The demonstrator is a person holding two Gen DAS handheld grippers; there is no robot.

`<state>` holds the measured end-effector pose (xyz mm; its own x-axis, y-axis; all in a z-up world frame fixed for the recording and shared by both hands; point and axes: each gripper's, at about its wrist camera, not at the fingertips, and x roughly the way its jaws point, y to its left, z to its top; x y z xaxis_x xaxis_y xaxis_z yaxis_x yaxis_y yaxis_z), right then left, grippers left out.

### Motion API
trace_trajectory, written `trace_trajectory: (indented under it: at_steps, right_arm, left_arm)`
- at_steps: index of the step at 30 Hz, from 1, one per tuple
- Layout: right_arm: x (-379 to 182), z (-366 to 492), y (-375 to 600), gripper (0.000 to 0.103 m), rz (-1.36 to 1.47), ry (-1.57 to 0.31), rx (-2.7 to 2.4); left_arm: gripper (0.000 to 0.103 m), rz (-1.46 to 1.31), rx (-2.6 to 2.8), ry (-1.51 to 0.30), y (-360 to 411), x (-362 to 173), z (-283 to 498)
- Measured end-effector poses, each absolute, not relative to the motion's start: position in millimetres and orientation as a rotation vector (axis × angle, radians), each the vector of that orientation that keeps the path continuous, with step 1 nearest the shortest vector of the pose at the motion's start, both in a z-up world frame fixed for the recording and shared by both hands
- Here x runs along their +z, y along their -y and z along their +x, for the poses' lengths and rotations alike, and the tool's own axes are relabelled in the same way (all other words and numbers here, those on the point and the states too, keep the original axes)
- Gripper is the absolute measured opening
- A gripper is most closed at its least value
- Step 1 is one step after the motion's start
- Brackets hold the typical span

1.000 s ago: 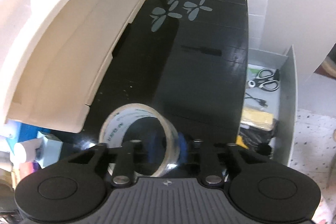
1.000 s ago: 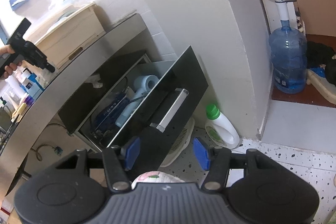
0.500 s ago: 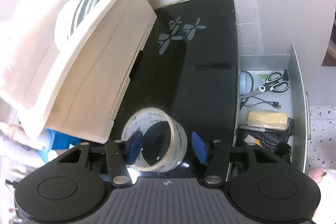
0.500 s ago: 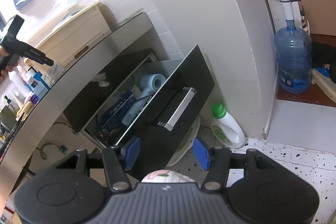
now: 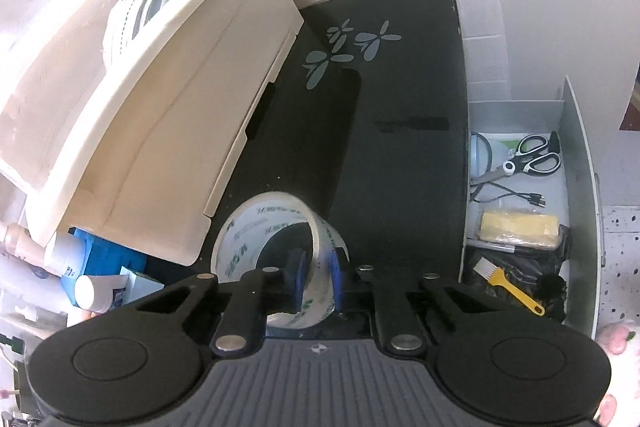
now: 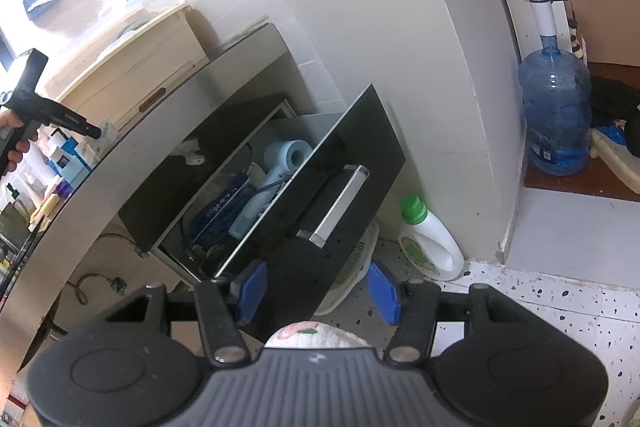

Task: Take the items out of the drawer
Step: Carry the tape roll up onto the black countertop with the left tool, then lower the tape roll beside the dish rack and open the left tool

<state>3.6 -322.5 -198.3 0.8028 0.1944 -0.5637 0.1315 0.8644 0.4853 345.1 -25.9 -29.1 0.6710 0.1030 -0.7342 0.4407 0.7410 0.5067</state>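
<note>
Since the earlier frame the left gripper (image 5: pixel 318 273) has swung its blue fingers (image 5: pixel 298 277) from straddling the tape roll (image 5: pixel 280 255) to closing on its near wall, one finger inside the ring. The roll stands on the black tabletop (image 5: pixel 400 167), left of the open drawer (image 5: pixel 576 163). The right gripper (image 6: pixel 316 291) stays half spread and empty, tilted down before the drawer.

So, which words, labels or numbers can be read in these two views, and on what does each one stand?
None can be read with certainty.
Tape roll: repeated green print, too blurred.
Water jug label: too small.
Detergent bottle label: too small.
Blue pack in the drawer: pale print, unreadable.
Bottles beside the cream box: print too small.
</note>
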Motion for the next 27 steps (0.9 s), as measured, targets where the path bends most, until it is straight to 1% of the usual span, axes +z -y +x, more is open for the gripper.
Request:
trace_trajectory:
  at_steps: [4, 21, 22, 23, 24, 25, 26, 27]
  right_arm:
    - [-199.7, 4.1, 323.3, 0.056, 0.537, -0.65, 0.033]
    - [-201.3, 9.2, 322.3, 0.056, 0.537, -0.658, 0.028]
    - [-201.1, 8.9, 322.3, 0.056, 0.537, -0.655, 0.028]
    - [-201.0, 8.7, 322.4, 0.056, 0.538, -0.654, 0.029]
    - [-201.2, 8.3, 322.8, 0.056, 0.538, -0.654, 0.029]
    - [-201.3, 8.0, 323.1, 0.056, 0.539, -0.654, 0.028]
    - [-201.2, 8.0, 323.2, 0.056, 0.539, -0.654, 0.028]
    - [-201.1, 7.9, 323.0, 0.056, 0.539, -0.654, 0.029]
  left_arm:
    - [0.01, 0.72, -0.204, -0.827, 25.0, -28.7, 353.5]
    - [0.011, 0.599, -0.176, -0.835, 20.9, -23.2, 387.3]
    - [0.017, 0.598, -0.166, -0.828, 19.9, -22.2, 387.1]
    - [0.028, 0.598, -0.157, -0.822, 18.8, -21.2, 387.0]
    - [0.034, 0.597, -0.147, -0.815, 17.8, -20.2, 386.9]
    - [0.043, 0.596, -0.137, -0.809, 16.7, -19.2, 386.8]
    - [0.046, 0.595, -0.128, -0.803, 15.7, -18.2, 386.7]
    - [0.046, 0.591, -0.119, -0.796, 14.4, -16.6, 386.3]
